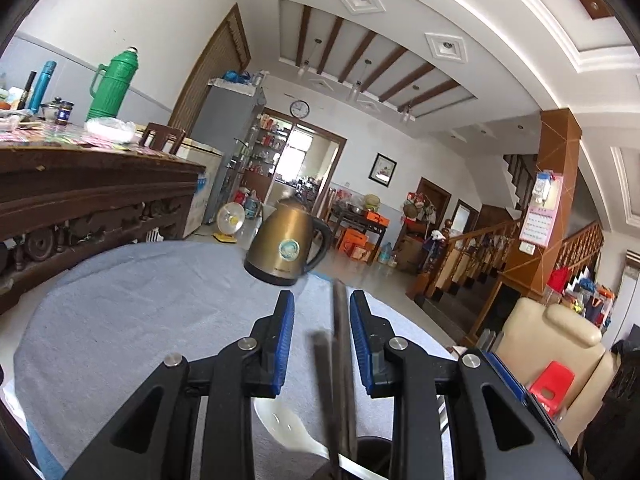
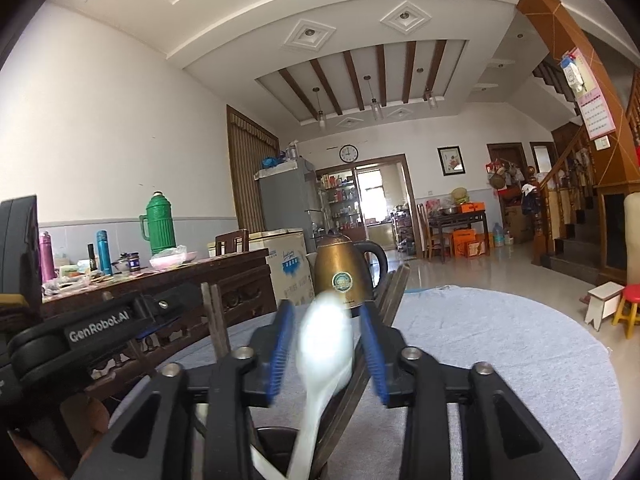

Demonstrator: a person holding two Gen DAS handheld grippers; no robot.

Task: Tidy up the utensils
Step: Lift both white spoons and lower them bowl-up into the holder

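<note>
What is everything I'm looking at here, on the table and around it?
kettle: one, bronze with black handle, far side of the table
cloth: one, grey-blue, covering the round table
white spoon: one, blurred, standing in the holder between the right pads, which do not press it
chopsticks: several, dark, upright between the left pads; grip unclear
holder: one, dark, just below the grippers
green flask: one, on the wooden sideboard
clock: one, far wall
left gripper: black, blue pads
right gripper: black, blue pads
</note>
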